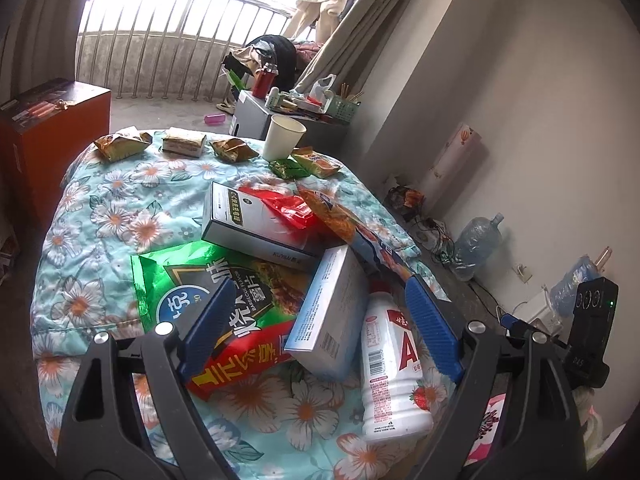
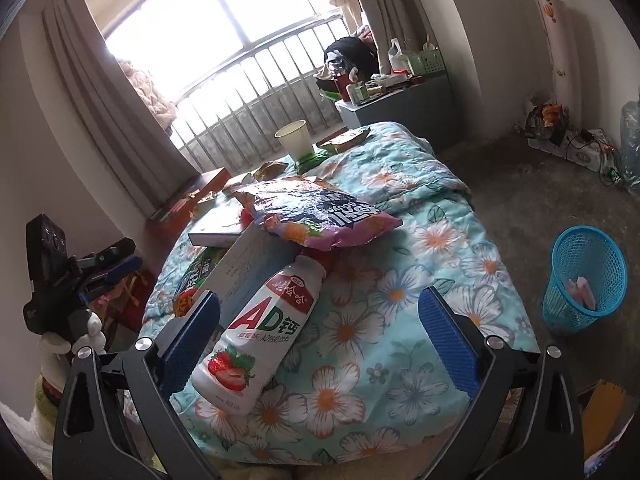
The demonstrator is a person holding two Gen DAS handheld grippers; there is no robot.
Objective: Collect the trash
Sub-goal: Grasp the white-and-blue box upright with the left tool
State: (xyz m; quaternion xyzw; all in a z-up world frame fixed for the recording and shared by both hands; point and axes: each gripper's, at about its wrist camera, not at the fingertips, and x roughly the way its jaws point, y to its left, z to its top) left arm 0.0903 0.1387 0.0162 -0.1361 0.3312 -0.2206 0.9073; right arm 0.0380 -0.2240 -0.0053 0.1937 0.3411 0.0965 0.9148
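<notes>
Bottle (image 2: 256, 336) lies loose between wide-open right gripper (image 2: 320, 344) jaws, ungripped | left gripper (image 1: 320, 328) gapes empty over box (image 1: 328, 312); basket (image 2: 584, 276) awaits

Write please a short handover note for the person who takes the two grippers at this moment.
Left gripper: open, holding nothing, above the heap of trash.
Right gripper: open, holding nothing, near the white AD drink bottle.
On the floral blanket: bottle, green chip bag, two boxes, more wrappers, paper cup.
Blue mesh bin stands on the floor to the right; something pink already lies in it.
Left: nearly all the trash.
</notes>
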